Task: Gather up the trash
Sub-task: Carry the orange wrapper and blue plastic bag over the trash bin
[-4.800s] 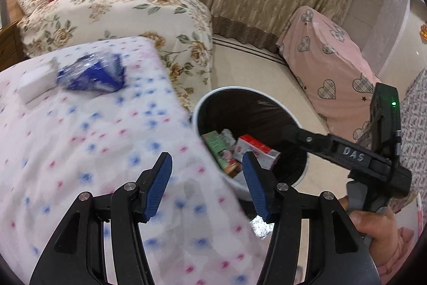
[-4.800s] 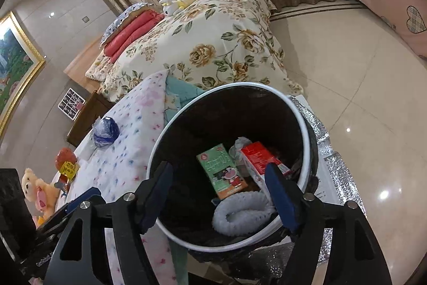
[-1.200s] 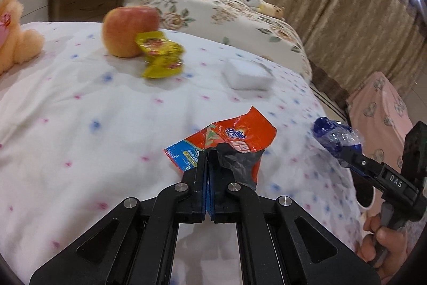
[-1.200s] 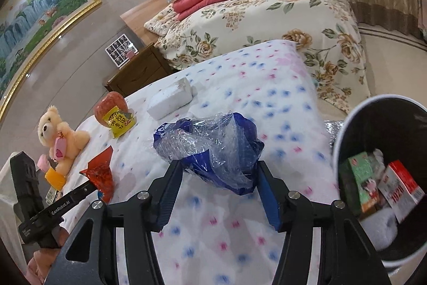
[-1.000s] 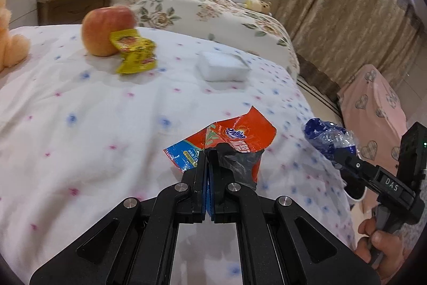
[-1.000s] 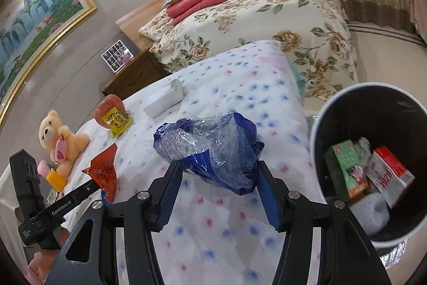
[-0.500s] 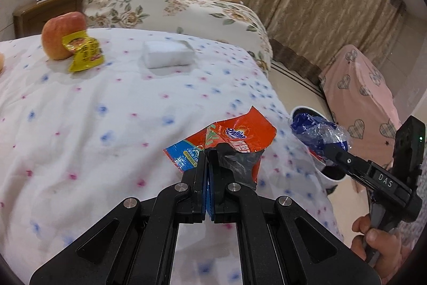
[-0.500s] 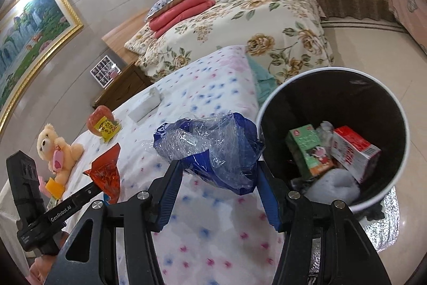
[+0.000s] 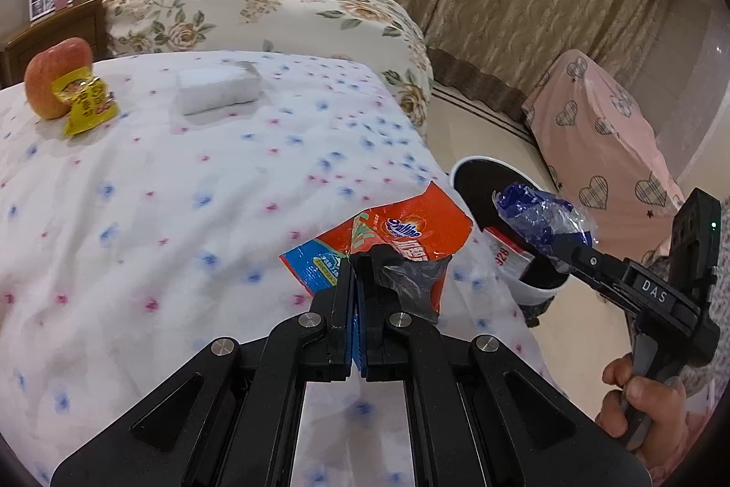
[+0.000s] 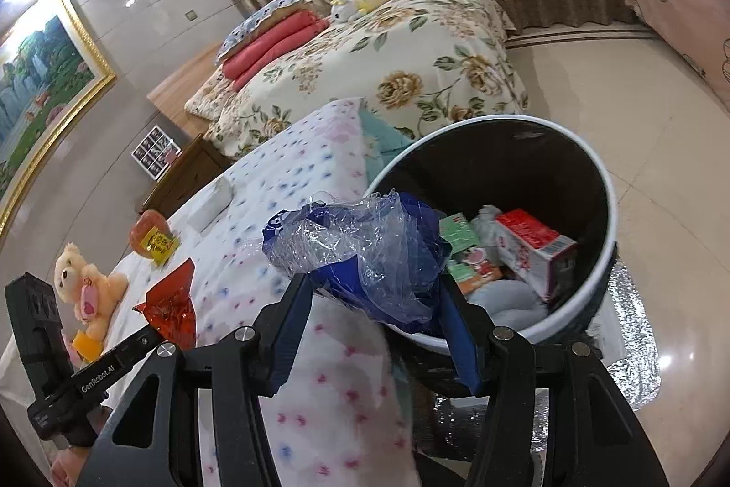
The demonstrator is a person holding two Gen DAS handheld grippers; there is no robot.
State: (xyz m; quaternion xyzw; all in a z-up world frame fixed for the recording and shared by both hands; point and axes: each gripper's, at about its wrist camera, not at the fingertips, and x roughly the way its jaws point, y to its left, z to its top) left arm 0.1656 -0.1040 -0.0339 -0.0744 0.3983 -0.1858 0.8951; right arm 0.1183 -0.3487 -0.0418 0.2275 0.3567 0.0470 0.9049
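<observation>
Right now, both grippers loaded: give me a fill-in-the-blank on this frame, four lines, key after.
1. The left gripper is shut on a red-orange ____.
2. The right gripper holds a crumpled blue and clear ____ bag.
3. The trash bin has a ____ liner inside.
4. The yellow snack packet leans against the ____.

Missing words: detergent packet; plastic; black; apple
</observation>
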